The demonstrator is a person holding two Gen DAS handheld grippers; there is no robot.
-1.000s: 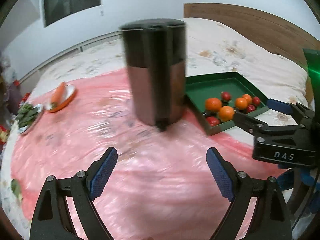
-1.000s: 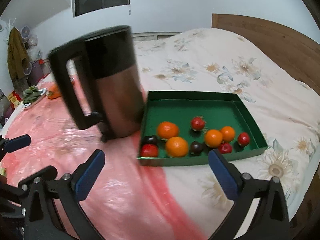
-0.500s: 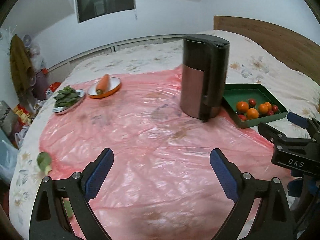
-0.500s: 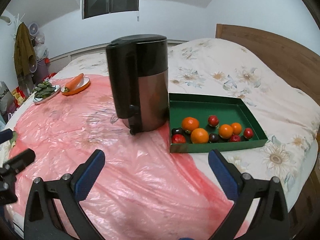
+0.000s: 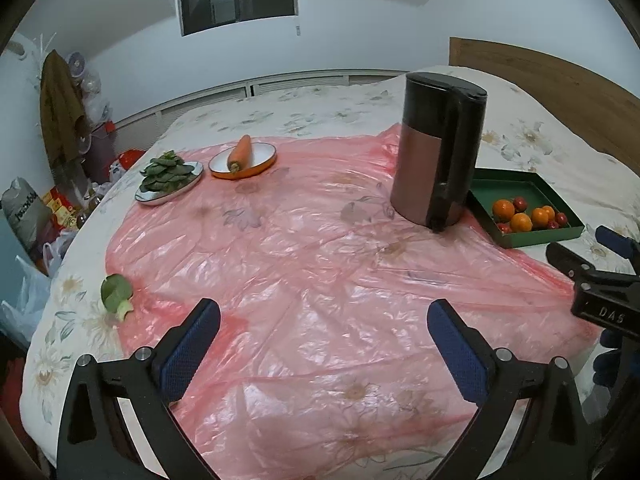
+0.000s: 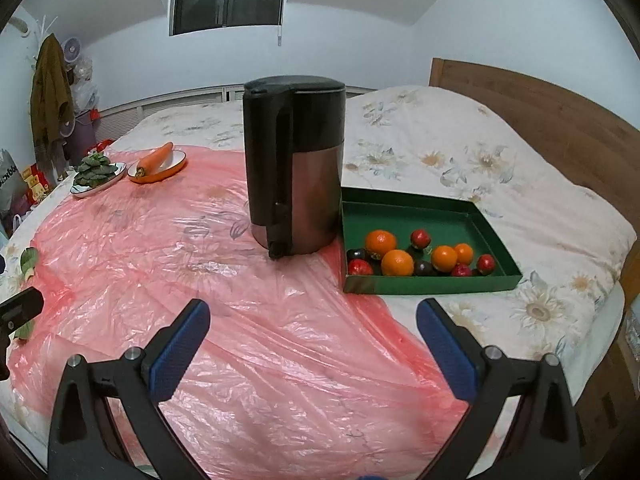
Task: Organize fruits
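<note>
Both tongs, left [image 5: 323,340] and right [image 6: 313,332], stand wide and empty above the pink sheet [image 6: 240,320], so the right should go past the kettle [image 6: 295,168] and take one fruit [image 6: 397,263] from the tray [image 6: 428,284] gently.

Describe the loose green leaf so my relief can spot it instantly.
Start at the pink plastic sheet on the bed. Go to its edge opposite the green tray. The leaf lies there alone on the floral bedding, unlike the greens piled on a plate.
</note>
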